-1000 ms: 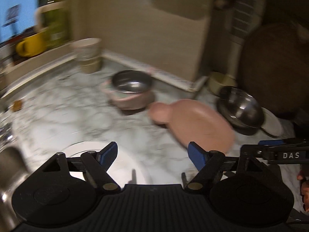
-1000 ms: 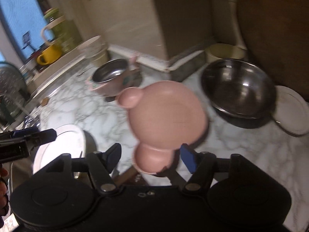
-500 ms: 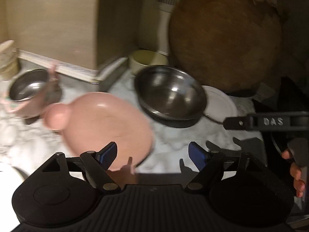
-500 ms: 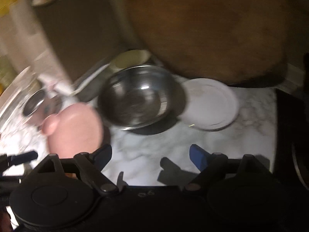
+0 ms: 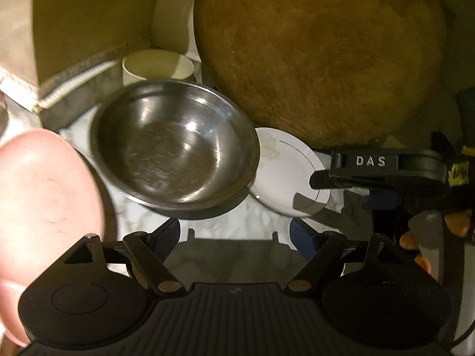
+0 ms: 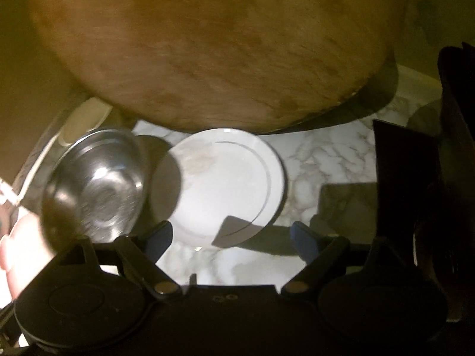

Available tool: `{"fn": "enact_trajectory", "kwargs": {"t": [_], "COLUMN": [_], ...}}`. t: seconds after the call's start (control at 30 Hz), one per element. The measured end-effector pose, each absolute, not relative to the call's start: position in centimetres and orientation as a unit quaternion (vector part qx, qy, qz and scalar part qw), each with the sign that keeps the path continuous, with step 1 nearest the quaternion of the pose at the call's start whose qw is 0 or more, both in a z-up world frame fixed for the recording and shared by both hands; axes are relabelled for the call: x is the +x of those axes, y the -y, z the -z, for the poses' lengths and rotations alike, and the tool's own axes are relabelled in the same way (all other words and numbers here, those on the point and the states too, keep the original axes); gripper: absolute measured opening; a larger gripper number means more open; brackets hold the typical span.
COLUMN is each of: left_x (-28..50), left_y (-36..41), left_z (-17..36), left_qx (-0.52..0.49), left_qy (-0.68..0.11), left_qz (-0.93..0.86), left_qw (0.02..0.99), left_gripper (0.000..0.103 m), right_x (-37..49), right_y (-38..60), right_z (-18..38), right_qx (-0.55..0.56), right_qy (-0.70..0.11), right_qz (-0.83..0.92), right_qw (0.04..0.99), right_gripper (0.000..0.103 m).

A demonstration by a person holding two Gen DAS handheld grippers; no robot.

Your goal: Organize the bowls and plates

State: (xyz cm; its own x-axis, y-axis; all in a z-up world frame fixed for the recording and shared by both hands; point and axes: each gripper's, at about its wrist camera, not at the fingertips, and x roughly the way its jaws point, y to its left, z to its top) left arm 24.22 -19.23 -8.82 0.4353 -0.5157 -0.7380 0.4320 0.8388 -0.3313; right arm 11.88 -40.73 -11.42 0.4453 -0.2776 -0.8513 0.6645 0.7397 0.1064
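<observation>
Right claw (image 6: 231, 233) agape over white plate (image 6: 219, 184)

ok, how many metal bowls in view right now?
1. The metal bowl sits on the marble counter, between the pink plate and the white plate. More may be out of frame.

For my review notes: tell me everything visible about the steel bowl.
The steel bowl is round, wide and shallow, shiny metal with fine scratches and bright glints inside. It stands upright and empty on the marble counter, apparently on a dark base. Its rim overlaps the white plate; whether they touch is unclear. A cream cup stands behind it. No gripper touches it.
</observation>
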Motion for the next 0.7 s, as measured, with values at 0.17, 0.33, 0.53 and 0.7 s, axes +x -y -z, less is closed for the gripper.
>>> {"fn": "enact_trajectory", "kwargs": {"t": [0.17,0.33,0.53,0.7], "left_x": [25.8,26.2,27.3,28.2], "left_y": [21.6,23.4,24.6,24.8], "left_z": [10.8,12.1,13.5,14.2], "left_qx": [-0.058,-0.064,-0.095,-0.121], "left_qy": [-0.462,-0.468,-0.496,-0.504], "left_qz": [0.262,0.267,0.259,0.249], "left_qw": [0.846,0.84,0.823,0.818], "left_gripper": [0.081,0.081,0.064,0.055], "right_x": [12.6,13.2,13.5,13.6], "right_y": [43.7,45.5,46.9,47.5], "right_z": [13.0,14.2,15.3,15.7], "right_qx": [0.248,0.268,0.285,0.29], "right_qy": [-0.442,-0.444,-0.447,-0.447], "right_qz": [0.301,0.308,0.308,0.308], "right_qw": [0.808,0.798,0.79,0.788], "right_gripper": [0.082,0.076,0.067,0.059]}}
